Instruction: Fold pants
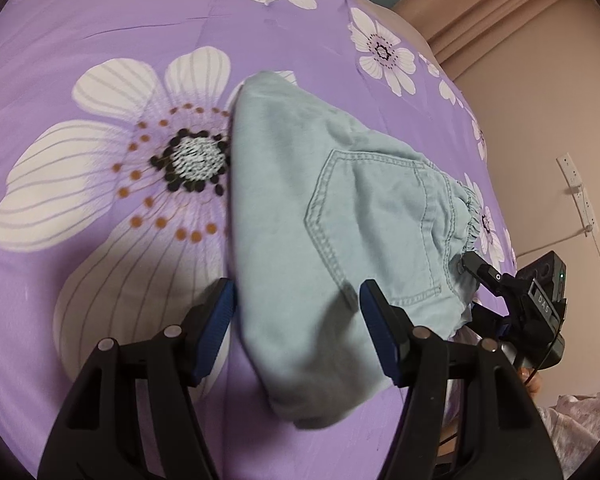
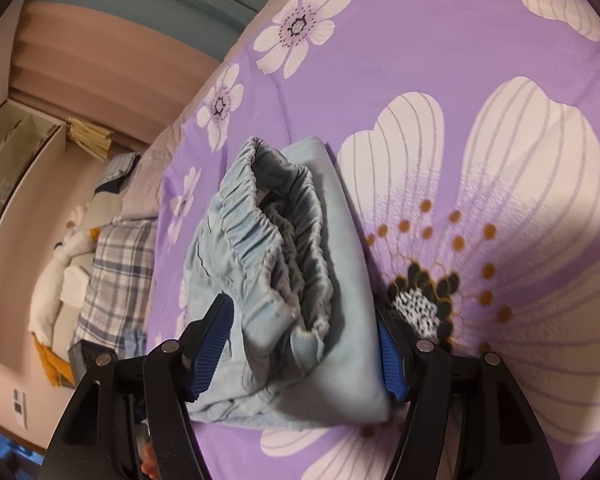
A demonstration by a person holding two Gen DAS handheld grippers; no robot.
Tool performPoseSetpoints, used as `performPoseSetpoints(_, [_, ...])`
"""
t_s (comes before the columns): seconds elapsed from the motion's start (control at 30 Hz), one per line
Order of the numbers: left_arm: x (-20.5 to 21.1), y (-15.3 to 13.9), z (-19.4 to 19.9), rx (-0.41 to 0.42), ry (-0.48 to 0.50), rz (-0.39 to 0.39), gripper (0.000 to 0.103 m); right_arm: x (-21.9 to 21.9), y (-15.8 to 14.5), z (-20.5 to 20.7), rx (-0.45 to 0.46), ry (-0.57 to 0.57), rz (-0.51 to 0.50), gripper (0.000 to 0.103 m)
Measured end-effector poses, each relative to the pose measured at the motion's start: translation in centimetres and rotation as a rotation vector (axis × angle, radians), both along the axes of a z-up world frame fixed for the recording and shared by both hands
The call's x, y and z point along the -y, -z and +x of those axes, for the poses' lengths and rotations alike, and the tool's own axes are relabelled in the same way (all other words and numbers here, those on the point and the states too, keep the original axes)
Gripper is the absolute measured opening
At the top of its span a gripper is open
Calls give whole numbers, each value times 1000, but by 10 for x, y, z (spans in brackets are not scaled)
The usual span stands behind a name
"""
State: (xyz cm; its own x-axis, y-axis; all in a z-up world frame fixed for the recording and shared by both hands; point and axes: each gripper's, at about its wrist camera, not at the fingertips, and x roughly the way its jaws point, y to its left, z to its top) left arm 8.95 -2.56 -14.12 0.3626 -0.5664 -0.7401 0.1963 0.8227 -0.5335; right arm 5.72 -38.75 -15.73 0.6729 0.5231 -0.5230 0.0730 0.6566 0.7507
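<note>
- While the folded pants (image 1: 332,216) are lying on the bed (image 1: 100,20), I'm judging them soft and light.
- Left claw (image 1: 296,312) and right claw (image 2: 304,344) are straddling them, spread, not pinching.
- I'm favouring the thick waistband (image 2: 260,220) edge.

Pants (image 2: 284,280) hide right gripper's (image 2: 306,344) far pad – grip unclear, btm edge blurred.
</note>
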Motion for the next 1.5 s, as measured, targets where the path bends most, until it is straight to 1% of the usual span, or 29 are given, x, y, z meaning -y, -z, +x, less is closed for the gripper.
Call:
performPoseSetpoints(0.27, [10, 2, 14, 3, 14, -3, 64, -3, -2, 13, 3, -28, -17, 66])
performPoseSetpoints(0.53, [20, 2, 26, 7, 25, -1, 68, -8, -2, 20, 16, -48, -29, 67])
performPoseSetpoints(0.6, [24, 1, 28, 9, 28, -1, 71, -10, -3, 22, 16, -54, -36, 67])
performPoseSetpoints(0.7, [29, 1, 31, 17, 33, 12, 71, -11, -4, 25, 16, -65, -45, 67])
performPoseSetpoints(1.0, [36, 1, 36, 21, 46, 16, 71, -20, -7, 32, 13, -84, -94, 67])
performPoseSetpoints(1.5, [48, 4, 43, 45, 65, 45, 71, -26, -8, 33, 21, -89, -119, 67])
